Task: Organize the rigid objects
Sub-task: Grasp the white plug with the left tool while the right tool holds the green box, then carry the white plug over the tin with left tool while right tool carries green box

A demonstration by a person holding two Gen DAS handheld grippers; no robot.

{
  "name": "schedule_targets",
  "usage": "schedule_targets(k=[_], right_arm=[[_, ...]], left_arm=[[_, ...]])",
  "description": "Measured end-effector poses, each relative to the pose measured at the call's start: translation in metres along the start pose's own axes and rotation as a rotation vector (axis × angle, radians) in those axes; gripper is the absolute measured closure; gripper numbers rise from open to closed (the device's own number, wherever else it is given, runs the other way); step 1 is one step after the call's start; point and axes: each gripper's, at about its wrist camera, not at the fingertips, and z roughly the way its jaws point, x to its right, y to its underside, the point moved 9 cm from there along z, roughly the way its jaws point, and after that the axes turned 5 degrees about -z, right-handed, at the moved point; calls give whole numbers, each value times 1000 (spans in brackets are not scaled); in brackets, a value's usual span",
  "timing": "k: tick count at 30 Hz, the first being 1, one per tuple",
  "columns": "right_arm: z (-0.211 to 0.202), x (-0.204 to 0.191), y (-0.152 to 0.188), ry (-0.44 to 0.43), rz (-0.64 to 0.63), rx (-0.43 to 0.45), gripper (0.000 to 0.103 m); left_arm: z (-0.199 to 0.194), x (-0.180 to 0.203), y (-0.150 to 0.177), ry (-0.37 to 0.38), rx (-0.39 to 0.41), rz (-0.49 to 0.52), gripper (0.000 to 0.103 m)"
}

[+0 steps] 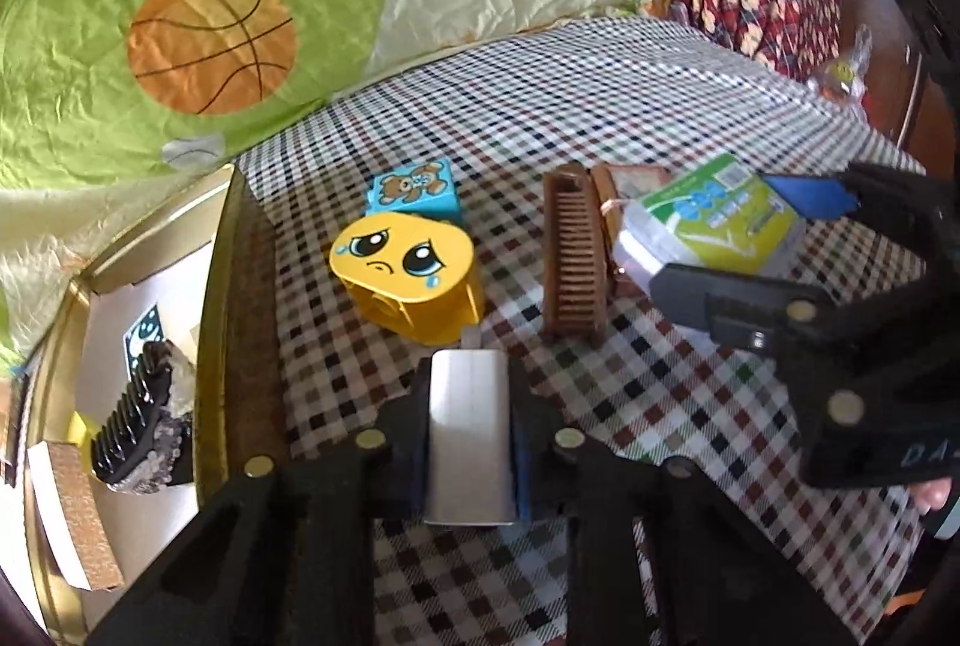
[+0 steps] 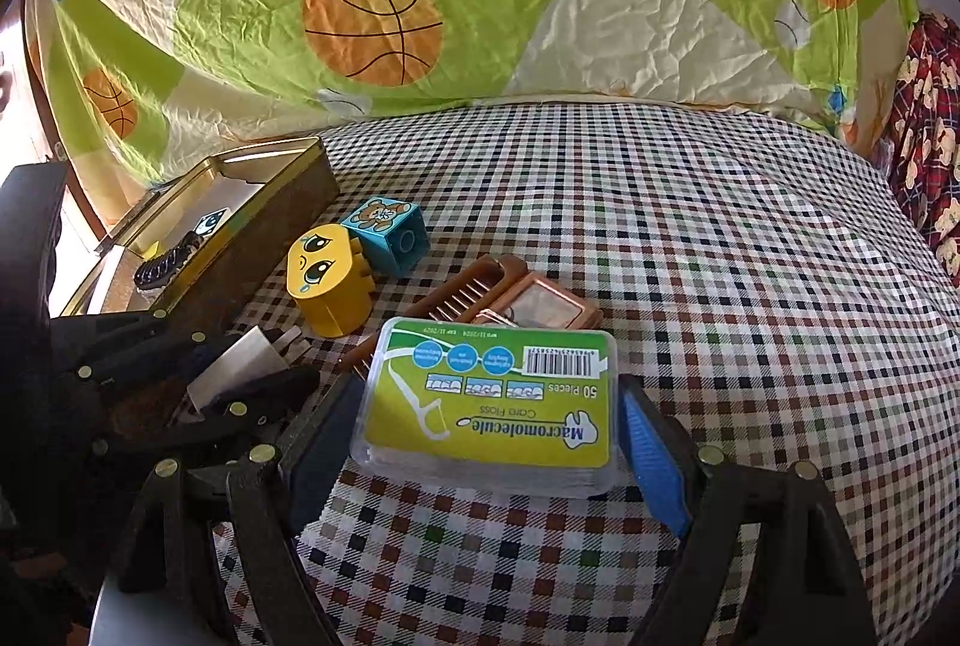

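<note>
Task judged early-to-mid. Tin (image 1: 210, 286) sat open at the left edge of the checked sheet (image 1: 690, 118), w/ only a black comb (image 1: 135, 424) and some card bits seen inside, so little stowed so far. Left hand-held gripper (image 1: 471, 394) was clamped tight on the white charger (image 1: 471, 442), prongs pointing fwd, jaws fully closed on its sides; held just above the sheet, near the tin's wall but not yet over the opening. Right hand-held gripper (image 2: 483, 406) stood wide, pads against both short ends of the floss box (image 2: 492, 424); looked like a real grip, box seemingly raised a bit off the sheet, far end over the brown comb (image 1: 573, 256), though contact on the blue-pad side was hard to confirm. So two items in hand, neither put away. Still loose on the sheet: yellow block (image 1: 402, 268) w/ the crying face, blue block (image 1: 420, 193) touching it behind, the brown comb, and a small mirror (image 2: 540, 307) just beside that comb. Est. four pieces left to collect after these two, plus the drops into the tin. Nothing seen re: a lid. Room in the tin looked ample from the left view; far end of it out of sight.
</note>
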Motion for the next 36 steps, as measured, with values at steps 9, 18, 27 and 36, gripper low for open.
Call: schedule_targets(k=[9,18,27,36], right_arm=[[-13,-1,-7,30,-6,73,19],[-2,-8,-10,-10,-7,49,19],[5,-16,-18,-27,-25,47,19],[11,-8,-23,4,-8,61,19]], left_arm=[[-12,-5,-7,-13,73,-30,84],[-21,-9,-12,-5,122,-47,84],[-28,-14,-14,-4,160,-79,84],[-34,-17,-14,-12,189,-93,84]])
